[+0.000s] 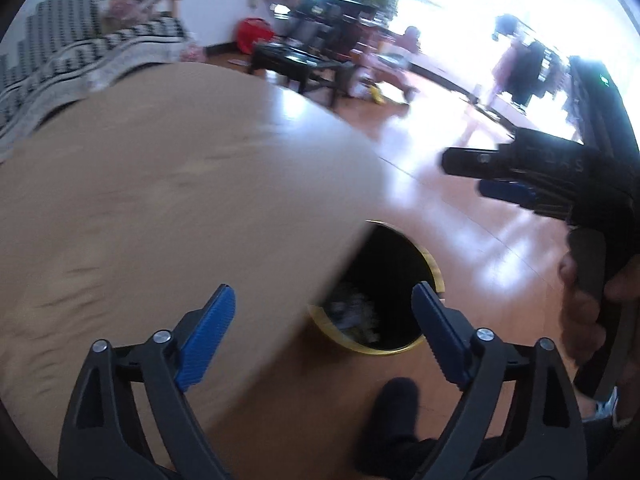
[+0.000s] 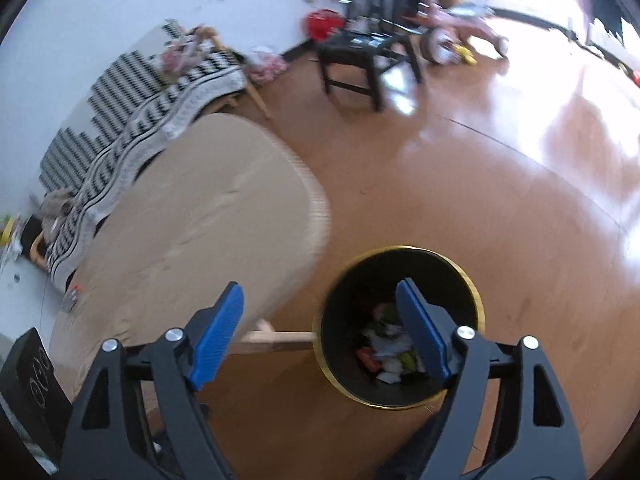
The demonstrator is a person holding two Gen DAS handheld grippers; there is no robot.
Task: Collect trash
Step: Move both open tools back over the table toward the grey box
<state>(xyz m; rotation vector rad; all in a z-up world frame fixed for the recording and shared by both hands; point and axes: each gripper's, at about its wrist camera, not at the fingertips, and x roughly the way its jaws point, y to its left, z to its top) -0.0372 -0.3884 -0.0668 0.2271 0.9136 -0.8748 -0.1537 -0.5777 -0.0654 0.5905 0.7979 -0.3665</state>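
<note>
The left gripper [image 1: 323, 295] is seen with its blue pads [image 1: 208, 334] spread wide and nothing between them; no earlier view is given to compare. Beyond and between its fingers, a black trash bin [image 1: 390, 252] with a yellow rim is seen on the wooden floor [image 1: 460, 240], partly hidden by the edge of a tan round table [image 1: 160, 200]. Crumpled trash [image 1: 352, 312] is glimpsed inside the bin, blurred. At the right edge of this view the right gripper [image 1: 492, 174] is seen from the side, held by a hand [image 1: 580, 308].

In the right wrist view, the right gripper [image 2: 320, 292] is likewise spread apart and empty. The bin [image 2: 472, 300] lies just below its right finger, with mixed white, green and red trash [image 2: 386, 350] piled at the bottom. The table [image 2: 208, 216] is found to the left, just beside the bin. Farther off, a striped cloth [image 2: 132, 136], a dark stool [image 2: 360, 56] and a red container [image 2: 324, 24] are visible.
</note>
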